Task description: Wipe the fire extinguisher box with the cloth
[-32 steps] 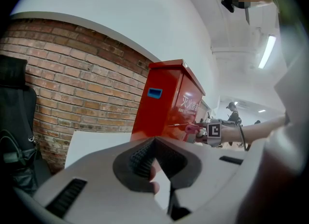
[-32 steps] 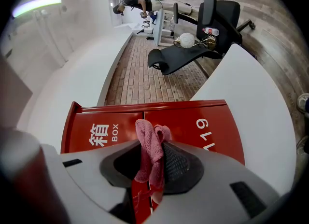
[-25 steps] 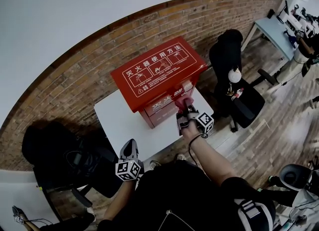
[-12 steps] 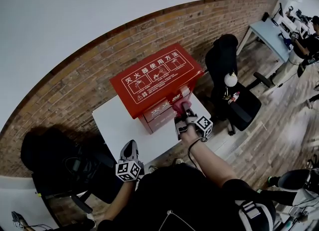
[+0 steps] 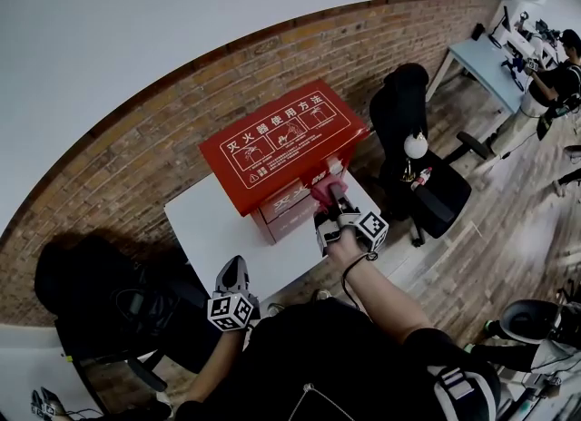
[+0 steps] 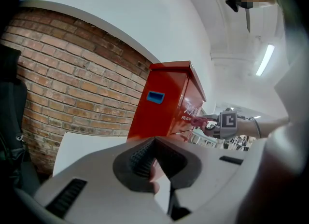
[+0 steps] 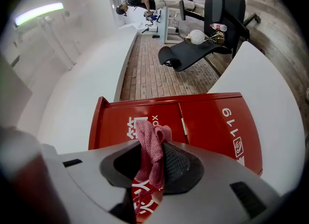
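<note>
**Right claw.** My right claw [image 7: 153, 159] is clamped on the cloth [image 7: 149, 147]. The pink fabric is bunched between the pads and stands out past the tips. Directly ahead of the tips is the fire extinguisher box [image 7: 212, 121], with its red printed front panel facing the claw. The cloth appears to touch that panel just under the lid's front edge.

**Left claw.** My left claw [image 5: 233, 272] is drawn together with nothing between the pads. It hangs low at the near edge of the table [image 5: 204, 220], well apart from the box, which lies ahead of it and to its right.

**Change over the last second.** The right claw has drifted slightly leftward along the front panel, with almost no movement in the last half second. The cloth has stayed on the same upper band of the panel. The left claw has kept its station.

**Meaning for the task.** I judge the wipe to be under way but early. Only a narrow strip of the front appears covered. The lower front, the sides and the lid above the tips remain. The next stroke calls for steady pressure toward the panel and a longer sideways sweep.

**Risk.** The box seems to rest free on the table. A hard push could slide it away from the claw toward the brick wall [image 5: 136, 151].
</note>
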`<state>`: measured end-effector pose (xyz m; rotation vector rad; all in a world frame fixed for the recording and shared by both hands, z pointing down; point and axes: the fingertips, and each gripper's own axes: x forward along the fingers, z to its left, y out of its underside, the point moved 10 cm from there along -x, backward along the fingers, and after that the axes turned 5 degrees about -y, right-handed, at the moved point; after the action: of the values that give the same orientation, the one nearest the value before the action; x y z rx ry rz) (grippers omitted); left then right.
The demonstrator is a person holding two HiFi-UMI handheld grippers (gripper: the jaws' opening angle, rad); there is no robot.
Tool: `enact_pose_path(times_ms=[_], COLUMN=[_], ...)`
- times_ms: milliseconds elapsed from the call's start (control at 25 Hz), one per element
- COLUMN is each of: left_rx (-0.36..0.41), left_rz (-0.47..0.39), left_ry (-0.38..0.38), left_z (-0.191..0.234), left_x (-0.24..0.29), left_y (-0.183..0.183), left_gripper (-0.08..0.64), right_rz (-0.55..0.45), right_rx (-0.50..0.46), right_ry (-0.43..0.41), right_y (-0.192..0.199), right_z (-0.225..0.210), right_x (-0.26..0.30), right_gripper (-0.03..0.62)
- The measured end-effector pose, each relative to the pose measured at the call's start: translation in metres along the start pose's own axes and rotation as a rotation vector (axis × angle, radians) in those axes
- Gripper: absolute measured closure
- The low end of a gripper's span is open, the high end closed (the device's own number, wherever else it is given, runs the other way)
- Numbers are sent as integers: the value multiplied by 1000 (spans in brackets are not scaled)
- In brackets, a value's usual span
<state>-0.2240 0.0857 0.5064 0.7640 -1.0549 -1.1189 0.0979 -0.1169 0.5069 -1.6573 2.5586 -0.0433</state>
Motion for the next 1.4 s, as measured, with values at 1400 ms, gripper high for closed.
enact_pose_path(times_ms=[1400], left_rx=[-20], left_rz=[33], left_ry=[24], left_z=[23], left_x=[-32], left_y=[15], left_gripper=[538], right_rz=[13], right_rx=[57], right_ry=[-232], right_y=[30], right_z=[100], right_x=[-1], right_gripper=[477])
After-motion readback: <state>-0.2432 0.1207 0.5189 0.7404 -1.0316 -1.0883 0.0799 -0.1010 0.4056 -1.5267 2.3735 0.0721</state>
